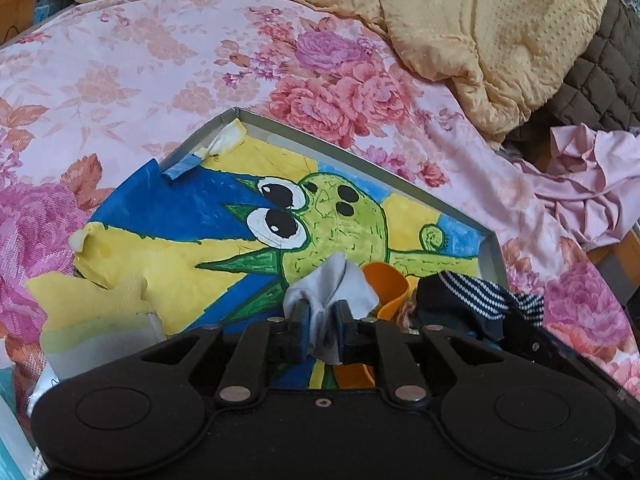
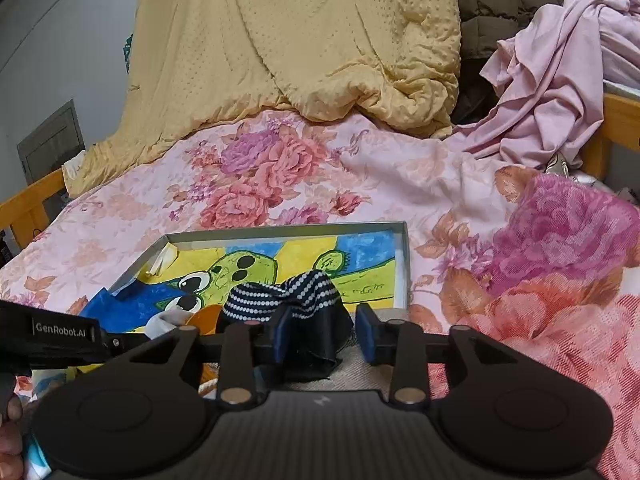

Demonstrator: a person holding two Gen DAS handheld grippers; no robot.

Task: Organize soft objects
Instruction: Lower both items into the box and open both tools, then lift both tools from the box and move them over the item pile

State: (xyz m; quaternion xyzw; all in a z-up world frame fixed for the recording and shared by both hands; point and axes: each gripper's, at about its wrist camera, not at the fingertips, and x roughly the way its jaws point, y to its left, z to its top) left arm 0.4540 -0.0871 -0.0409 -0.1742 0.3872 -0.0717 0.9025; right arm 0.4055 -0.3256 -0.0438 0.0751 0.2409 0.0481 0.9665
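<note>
In the left wrist view, the left gripper sits at 6 o'clock with its blue pads close together and a grey-white sock bunched between them; the pads appear to press on the cloth, though a narrow gap makes the contact uncertain. The sock's long axis runs from the jaws toward 12 o'clock, its loose end fanning out over the painted tray. Only this view shows the yellow sponge-like pad at 8 o'clock, the torn tape at the tray's far corner, and an orange cup just right of the sock. At 4 o'clock lies the striped dark sock, touching the cup. In the right wrist view, the left gripper enters as a black bar at 9 o'clock, with the grey-white sock at its tip. The right gripper stands at 6 o'clock with its jaws spread: the left pad touches the striped dark sock, the right pad stands apart from it. That sock lies crosswise, striped cuff toward 10 o'clock, over the tray's near edge. Only this view shows the tray whole, the grey wall, and fingers at 8 o'clock. Both views show the floral bedsheet, yellow quilt, and pink garment.
</note>
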